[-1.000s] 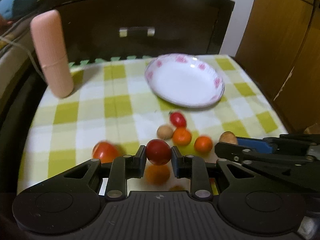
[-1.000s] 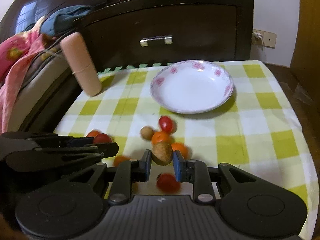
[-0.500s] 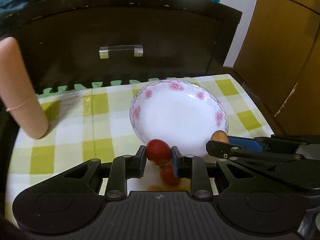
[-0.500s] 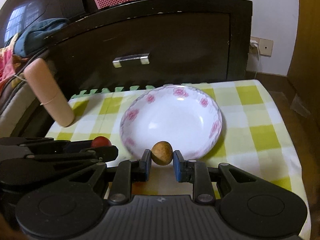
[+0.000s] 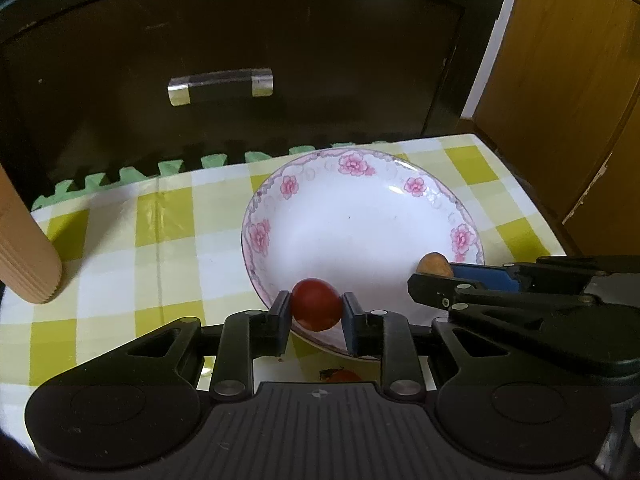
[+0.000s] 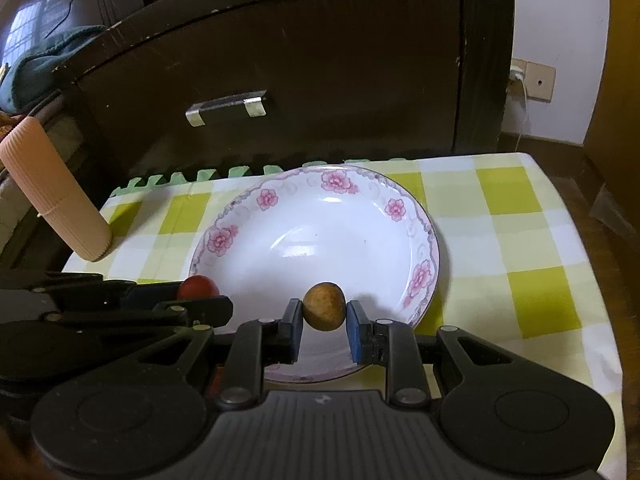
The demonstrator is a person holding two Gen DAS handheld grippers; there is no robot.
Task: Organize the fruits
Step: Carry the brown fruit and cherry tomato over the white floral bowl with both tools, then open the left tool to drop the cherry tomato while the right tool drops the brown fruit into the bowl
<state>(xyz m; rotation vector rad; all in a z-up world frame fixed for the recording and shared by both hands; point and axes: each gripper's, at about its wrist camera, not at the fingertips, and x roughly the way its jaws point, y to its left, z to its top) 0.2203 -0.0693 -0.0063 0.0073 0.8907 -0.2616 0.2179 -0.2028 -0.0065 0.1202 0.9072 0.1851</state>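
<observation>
Delivery step: left gripper (image 5: 316,316) clamps a red tomato (image 5: 316,304), right gripper (image 6: 324,326) a brown fruit (image 6: 323,306), both over the plate (image 6: 416,216) near rim; next likely lower, release.

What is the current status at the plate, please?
Left gripper shut on red tomato. Right gripper shut on brown fruit. Both over plate near rim. Nothing in the way.

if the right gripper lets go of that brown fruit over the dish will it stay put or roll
The brown fruit looks round and smooth, so it will probably roll once released. The dish slopes inward, which should steer it toward the centre rather than off the rim. It seems firm: the right gripper holds it with no visible denting.
</observation>
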